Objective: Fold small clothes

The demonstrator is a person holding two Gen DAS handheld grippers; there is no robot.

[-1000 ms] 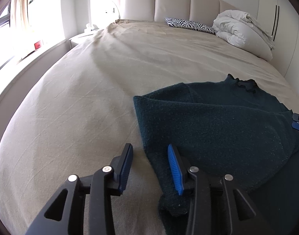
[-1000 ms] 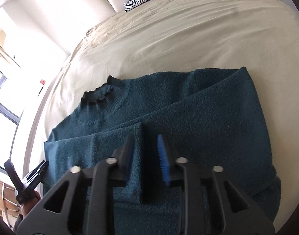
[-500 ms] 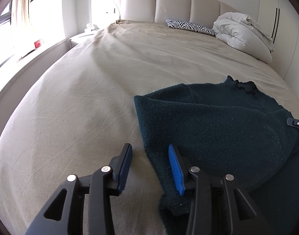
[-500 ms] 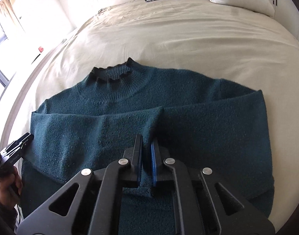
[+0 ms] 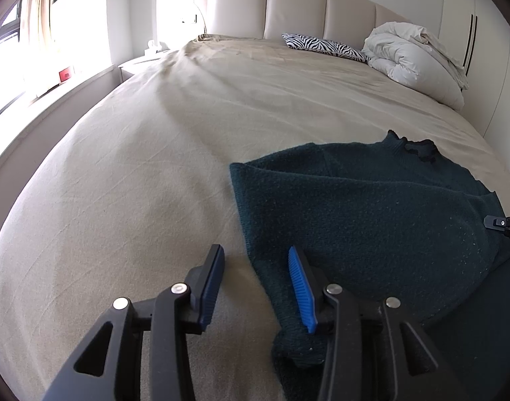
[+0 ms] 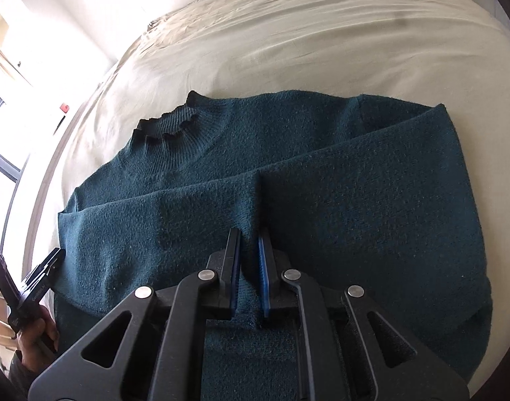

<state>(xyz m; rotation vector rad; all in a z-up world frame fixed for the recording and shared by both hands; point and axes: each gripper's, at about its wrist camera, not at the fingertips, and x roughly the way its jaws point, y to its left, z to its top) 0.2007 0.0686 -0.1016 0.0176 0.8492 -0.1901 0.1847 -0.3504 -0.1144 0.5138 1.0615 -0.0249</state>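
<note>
With the right tongs (image 6: 248,260) pinching the sleeve cuff (image 6: 249,220) at lower centre and the left tongs (image 5: 256,287) spread at the sweater (image 5: 371,214) edge, place the cuff flat, I think, without dragging the fold on the bed (image 5: 154,167).

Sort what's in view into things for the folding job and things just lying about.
For the job: dark teal knit sweater; right gripper shut on its sleeve cuff; left gripper open at its edge.

Lying about: zebra-striped pillow; bundled white duvet; small red box on the windowsill.
</note>
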